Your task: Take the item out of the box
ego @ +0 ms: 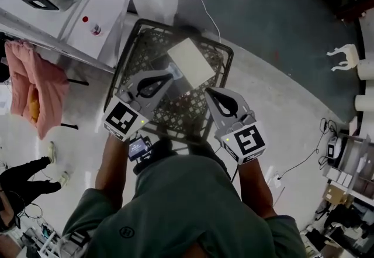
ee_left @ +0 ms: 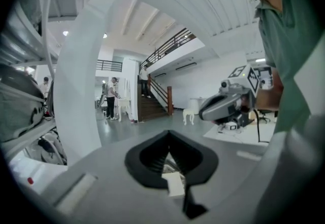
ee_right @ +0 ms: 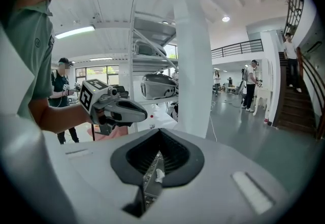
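Low at left, grey left gripper [ego: 170, 75]: jaws shut, empty, tip hiding part of black lattice plastic crate [ego: 131, 55]. Plain cream flat rectangular carton [ego: 190, 62] lies inside, towards far wall. Grey right gripper [ego: 211, 94]: shut, empty.

The left hand-held gripper [ego: 170, 77] and the right hand-held gripper [ego: 210, 94] are held out side by side, apart, their noses turned slightly towards each other and tipped a little downward. Both have their jaws closed together. Behind them, the left forearm [ego: 111, 160] and right forearm [ego: 252, 183] stretch forward, bare.
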The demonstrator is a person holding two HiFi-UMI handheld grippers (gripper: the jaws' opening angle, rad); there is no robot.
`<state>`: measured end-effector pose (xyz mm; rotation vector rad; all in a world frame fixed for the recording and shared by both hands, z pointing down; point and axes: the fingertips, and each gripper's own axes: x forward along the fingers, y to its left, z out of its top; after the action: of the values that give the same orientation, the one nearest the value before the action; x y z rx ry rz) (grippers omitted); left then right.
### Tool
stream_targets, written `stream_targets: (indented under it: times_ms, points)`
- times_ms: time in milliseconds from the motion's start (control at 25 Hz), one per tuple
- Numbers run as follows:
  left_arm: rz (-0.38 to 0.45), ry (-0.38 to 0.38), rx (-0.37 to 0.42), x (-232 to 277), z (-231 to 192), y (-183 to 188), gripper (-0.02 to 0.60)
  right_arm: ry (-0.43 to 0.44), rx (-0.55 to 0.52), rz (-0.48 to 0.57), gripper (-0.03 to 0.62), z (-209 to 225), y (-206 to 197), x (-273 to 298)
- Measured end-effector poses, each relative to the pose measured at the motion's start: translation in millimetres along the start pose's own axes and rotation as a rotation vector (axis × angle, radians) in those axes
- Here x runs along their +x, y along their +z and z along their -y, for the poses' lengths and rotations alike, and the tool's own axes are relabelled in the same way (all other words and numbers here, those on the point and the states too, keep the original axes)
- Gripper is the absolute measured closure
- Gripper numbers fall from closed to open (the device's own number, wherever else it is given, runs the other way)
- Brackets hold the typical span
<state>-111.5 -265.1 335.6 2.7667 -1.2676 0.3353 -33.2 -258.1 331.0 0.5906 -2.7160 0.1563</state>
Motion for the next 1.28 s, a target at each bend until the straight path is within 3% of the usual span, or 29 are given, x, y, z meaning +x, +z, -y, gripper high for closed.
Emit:
stream_targets:
  times_ms: [520,1280]
  points:
    - [-0.083,0.063,-0.043,31,-25,-45,0.581,0.085,0.022,-0.046,0.586,34,-39,36]
    - [-0.239,0.032,-0.113,93,-55,-148,0.580,0.104,0.070,-0.125,0.586,72,-97,93]
